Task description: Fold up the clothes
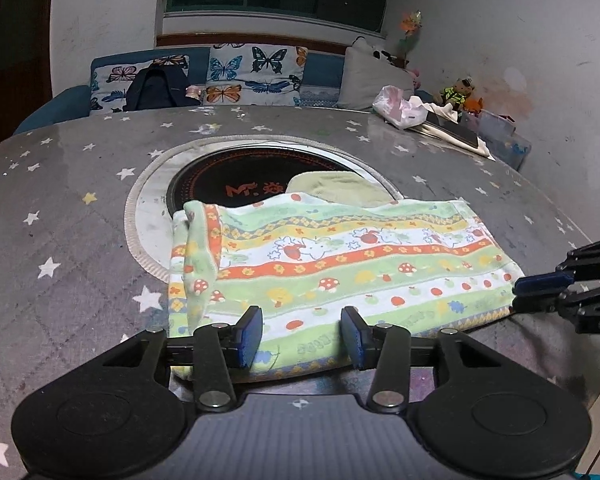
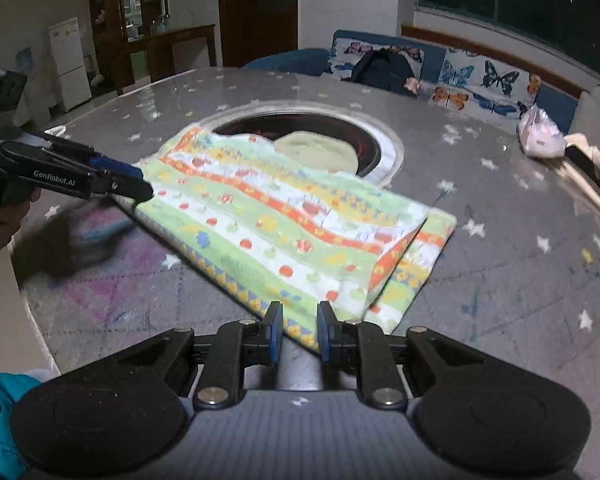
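Observation:
A folded, striped cloth (image 1: 340, 264) (image 2: 280, 220) with mushroom and flower prints lies on the grey star-patterned table (image 1: 80, 220) (image 2: 500, 280). One side is folded over as a narrow flap. My left gripper (image 1: 302, 336) (image 2: 140, 188) stands open over the cloth's near edge, its pads wide apart and not pressing on it. My right gripper (image 2: 300, 332) (image 1: 516, 294) is at the cloth's other near corner. Its jaws are narrow, and the corner sits between the pads. A hand (image 2: 4, 220) holds the left gripper's handle.
A round black hot plate (image 1: 236, 184) (image 2: 364, 140) is set into the table beyond the cloth, with a beige cloth (image 1: 340, 188) (image 2: 316, 148) on it. A pink plastic bag (image 1: 400, 108) (image 2: 540, 136) and flat items lie at the far right. A sofa with butterfly cushions (image 1: 256, 76) stands behind.

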The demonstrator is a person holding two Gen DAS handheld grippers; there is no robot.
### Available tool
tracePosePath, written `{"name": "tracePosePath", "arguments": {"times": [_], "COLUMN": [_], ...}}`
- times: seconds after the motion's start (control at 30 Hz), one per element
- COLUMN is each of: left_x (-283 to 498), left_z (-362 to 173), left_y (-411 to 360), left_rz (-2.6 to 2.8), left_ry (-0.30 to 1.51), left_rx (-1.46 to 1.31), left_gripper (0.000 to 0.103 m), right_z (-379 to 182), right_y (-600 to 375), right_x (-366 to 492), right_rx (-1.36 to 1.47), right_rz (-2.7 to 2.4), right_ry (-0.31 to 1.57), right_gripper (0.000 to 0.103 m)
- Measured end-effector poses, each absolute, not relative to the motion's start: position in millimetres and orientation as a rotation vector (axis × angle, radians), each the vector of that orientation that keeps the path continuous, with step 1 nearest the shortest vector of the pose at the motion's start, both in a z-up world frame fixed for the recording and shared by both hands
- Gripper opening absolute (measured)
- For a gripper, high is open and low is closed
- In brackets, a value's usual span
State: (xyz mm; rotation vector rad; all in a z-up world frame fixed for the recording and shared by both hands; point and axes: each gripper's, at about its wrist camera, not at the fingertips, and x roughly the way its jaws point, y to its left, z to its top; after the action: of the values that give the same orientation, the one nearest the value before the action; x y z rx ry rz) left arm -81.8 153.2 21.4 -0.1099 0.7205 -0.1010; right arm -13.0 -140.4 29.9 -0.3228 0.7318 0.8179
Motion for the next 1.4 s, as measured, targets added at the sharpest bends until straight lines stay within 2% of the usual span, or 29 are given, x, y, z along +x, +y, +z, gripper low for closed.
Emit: {"name": "tracePosePath", "arguments": {"times": [0.43,0.63,0.83,1.4], "left_x": [-67,-37,-3,18], "left_z": [27,33,23,15], "left_y": [172,181,196,195], "left_rz": [-0.07,-0.062,-0.015,-0.001], "left_ry": [0.729,0.722,0.769,0.78], "left_rx": [-0.134,-0.151,-0.139,-0.114], "left_gripper": [0.048,0.048,0.048,0.046], "right_z": [31,33,21,25], "right_y": [-131,-120,-116,-115], "right_x": [16,38,59,84], "right_rx": [-0.307,-0.273,-0.263,-0.213], "right_rz": [0.777,0.767,0.739,0.681], "right_ry": [0.707,0.703,0.767,0.749], "right_gripper": [0.017,0.018,0.018,0.019]}}
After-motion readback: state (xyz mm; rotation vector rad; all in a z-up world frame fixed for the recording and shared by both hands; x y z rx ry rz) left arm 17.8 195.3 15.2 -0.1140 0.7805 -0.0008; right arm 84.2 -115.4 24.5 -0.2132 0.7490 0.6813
